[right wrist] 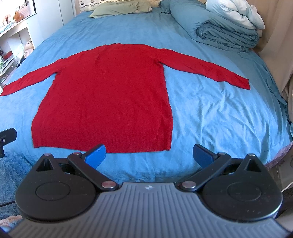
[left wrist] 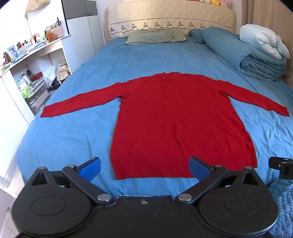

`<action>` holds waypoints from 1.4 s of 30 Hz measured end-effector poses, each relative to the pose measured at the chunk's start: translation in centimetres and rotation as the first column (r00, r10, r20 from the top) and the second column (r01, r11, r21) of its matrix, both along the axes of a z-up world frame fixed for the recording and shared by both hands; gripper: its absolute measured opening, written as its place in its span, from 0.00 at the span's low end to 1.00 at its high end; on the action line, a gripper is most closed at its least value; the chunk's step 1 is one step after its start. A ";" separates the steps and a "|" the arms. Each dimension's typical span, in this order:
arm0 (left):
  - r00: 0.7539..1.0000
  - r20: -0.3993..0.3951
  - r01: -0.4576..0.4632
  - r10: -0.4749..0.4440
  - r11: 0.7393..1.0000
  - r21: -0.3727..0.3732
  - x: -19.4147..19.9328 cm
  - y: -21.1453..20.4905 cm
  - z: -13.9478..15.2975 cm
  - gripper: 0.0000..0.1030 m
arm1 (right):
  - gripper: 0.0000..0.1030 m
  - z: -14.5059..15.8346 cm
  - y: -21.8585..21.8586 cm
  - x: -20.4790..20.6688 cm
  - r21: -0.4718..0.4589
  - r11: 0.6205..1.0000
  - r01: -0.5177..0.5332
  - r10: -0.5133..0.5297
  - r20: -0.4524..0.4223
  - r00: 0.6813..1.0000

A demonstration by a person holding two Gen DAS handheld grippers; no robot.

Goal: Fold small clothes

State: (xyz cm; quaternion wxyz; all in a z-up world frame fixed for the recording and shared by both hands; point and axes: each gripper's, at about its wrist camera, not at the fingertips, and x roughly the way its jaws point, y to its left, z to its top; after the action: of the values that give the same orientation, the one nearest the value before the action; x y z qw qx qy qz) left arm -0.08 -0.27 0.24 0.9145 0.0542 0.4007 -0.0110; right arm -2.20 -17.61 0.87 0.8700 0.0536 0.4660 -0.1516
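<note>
A red long-sleeved sweater [left wrist: 175, 119] [right wrist: 108, 95] lies flat on the blue bed sheet [left wrist: 73, 139] [right wrist: 210, 113], hem toward me, both sleeves spread out to the sides. My left gripper [left wrist: 145, 167] hovers open just short of the hem, near its left half, with nothing between its blue pads [left wrist: 90, 167]. My right gripper [right wrist: 149, 155] is open too, in front of the hem's right corner, its blue pads [right wrist: 96, 154] empty. Part of the right gripper shows at the right edge of the left wrist view, and part of the left gripper at the left edge of the right wrist view.
A rolled blue duvet [left wrist: 256, 62] [right wrist: 225, 34] and white pillow [left wrist: 263, 40] lie at the far right. A green pillow [left wrist: 153, 36] rests by the headboard [left wrist: 170, 16]. White shelves [left wrist: 33, 60] with clutter stand left of the bed. A fluffy blue rug [right wrist: 12, 164] lies below.
</note>
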 end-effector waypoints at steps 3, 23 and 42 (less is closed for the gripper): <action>1.000 0.002 0.003 -0.003 1.000 -0.001 0.0 0.0 0.2 1.00 | 1.00 0.0 0.2 0.1 0.001 1.000 -0.004 0.004 -0.001 1.000; 1.000 0.006 0.001 -0.001 1.000 0.003 0.0 0.0 0.2 1.00 | 1.00 0.1 0.3 0.0 0.006 1.000 -0.002 0.002 0.003 1.000; 1.000 0.007 0.000 0.000 1.000 0.004 -0.1 0.2 0.2 1.00 | 1.00 0.2 -0.1 -0.2 0.010 1.000 0.006 -0.006 0.007 1.000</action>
State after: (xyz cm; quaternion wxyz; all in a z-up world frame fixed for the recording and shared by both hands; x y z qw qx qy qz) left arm -0.18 -0.07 0.47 0.9159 0.0560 0.3973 -0.0099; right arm -2.45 -17.70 1.02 0.8708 0.0599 0.4637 -0.1519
